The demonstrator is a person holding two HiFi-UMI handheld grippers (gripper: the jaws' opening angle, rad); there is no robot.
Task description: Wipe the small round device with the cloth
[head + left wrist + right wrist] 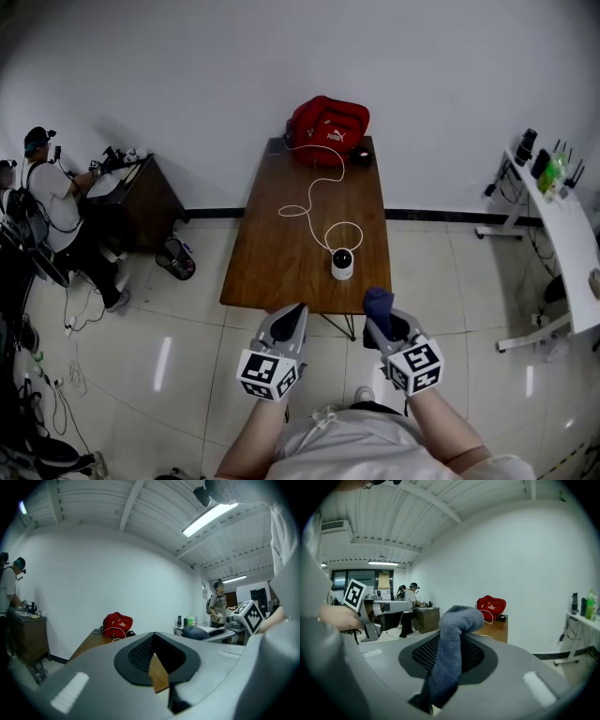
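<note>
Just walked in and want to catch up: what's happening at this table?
A person stands at the wooden table with a gripper in each hand. The right gripper holds a blue-grey cloth; the left gripper is shut and empty. The small round device sits on the table, untouched.

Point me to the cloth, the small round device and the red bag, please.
cloth (450, 648): right gripper view, middle of its upright grey stretch.
small round device (342, 268): head view, its white body.
red bag (327, 120): head view, middle of its top.
</note>
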